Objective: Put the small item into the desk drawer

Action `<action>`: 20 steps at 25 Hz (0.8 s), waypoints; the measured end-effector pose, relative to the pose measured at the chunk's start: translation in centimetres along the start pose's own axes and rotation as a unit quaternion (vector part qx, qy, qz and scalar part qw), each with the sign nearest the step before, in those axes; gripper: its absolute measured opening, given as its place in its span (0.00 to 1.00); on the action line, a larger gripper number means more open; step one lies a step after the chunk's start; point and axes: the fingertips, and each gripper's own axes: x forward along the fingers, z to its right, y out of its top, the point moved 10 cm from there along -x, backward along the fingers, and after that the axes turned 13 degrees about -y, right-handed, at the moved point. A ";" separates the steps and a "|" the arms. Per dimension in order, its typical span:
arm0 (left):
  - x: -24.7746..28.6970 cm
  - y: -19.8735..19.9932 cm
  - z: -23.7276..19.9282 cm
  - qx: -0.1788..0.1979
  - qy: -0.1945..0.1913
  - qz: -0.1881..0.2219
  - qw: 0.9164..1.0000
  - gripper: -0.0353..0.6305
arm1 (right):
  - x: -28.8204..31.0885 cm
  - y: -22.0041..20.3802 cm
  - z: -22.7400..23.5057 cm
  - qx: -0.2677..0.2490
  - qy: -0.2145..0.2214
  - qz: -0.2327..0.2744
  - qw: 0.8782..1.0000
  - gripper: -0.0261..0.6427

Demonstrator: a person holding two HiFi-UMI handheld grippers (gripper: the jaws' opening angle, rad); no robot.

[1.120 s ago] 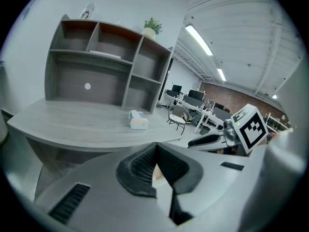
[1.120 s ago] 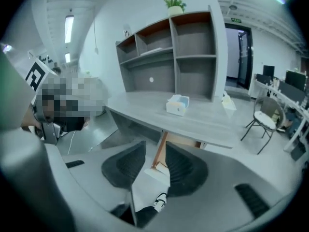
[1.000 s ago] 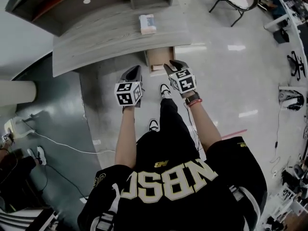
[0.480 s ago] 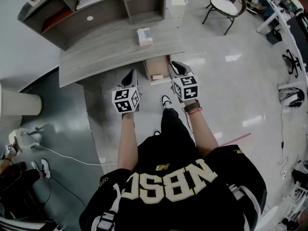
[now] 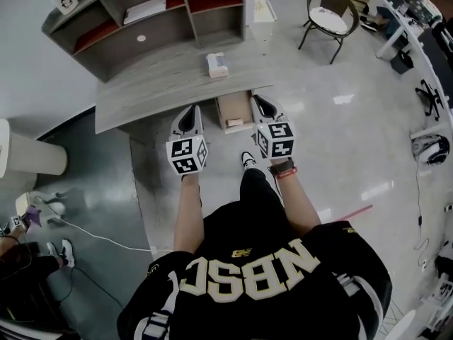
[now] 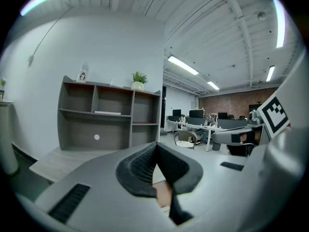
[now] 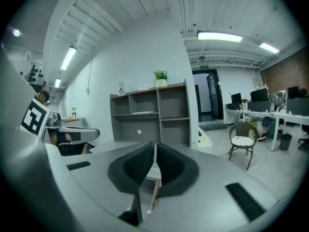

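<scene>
A small white and orange box (image 5: pixel 217 64) lies on the grey wooden desk (image 5: pixel 156 83). Below the desk's front edge a light wooden drawer (image 5: pixel 234 110) stands pulled out. My left gripper (image 5: pixel 190 113) hangs just left of the drawer, and my right gripper (image 5: pixel 259 102) is at the drawer's right side. In the left gripper view the left gripper (image 6: pixel 157 146) has its tips together and holds nothing. In the right gripper view the jaws of the right gripper (image 7: pixel 154 146) are closing, tips almost touching, with nothing between them. What lies in the drawer I cannot make out.
A grey shelf unit (image 5: pixel 156 16) stands along the back of the desk. A chair (image 5: pixel 328 13) is on the glossy floor at the far right. A white cable (image 5: pixel 92 234) runs over the dark floor at the left. The person's feet are below the drawer.
The right gripper's jaws have come together. Both grippers have stayed at the drawer's sides, and the head view now takes in more of the shelf unit.
</scene>
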 end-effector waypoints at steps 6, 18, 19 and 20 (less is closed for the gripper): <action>-1.1 1.0 0.6 0.027 0.019 0.036 0.999 0.07 | -1.5 0.7 -0.2 -0.001 -0.017 0.026 1.000 0.05; -2.0 1.0 1.6 0.033 0.020 0.041 0.998 0.07 | -3.1 1.6 0.5 0.007 -0.036 0.059 0.998 0.05; -2.0 1.1 1.6 0.032 0.020 0.041 0.998 0.07 | -3.3 1.6 0.5 0.007 -0.035 0.060 0.998 0.05; -2.0 1.1 1.6 0.032 0.019 0.041 0.998 0.07 | -3.3 1.7 0.5 0.007 -0.034 0.061 0.998 0.05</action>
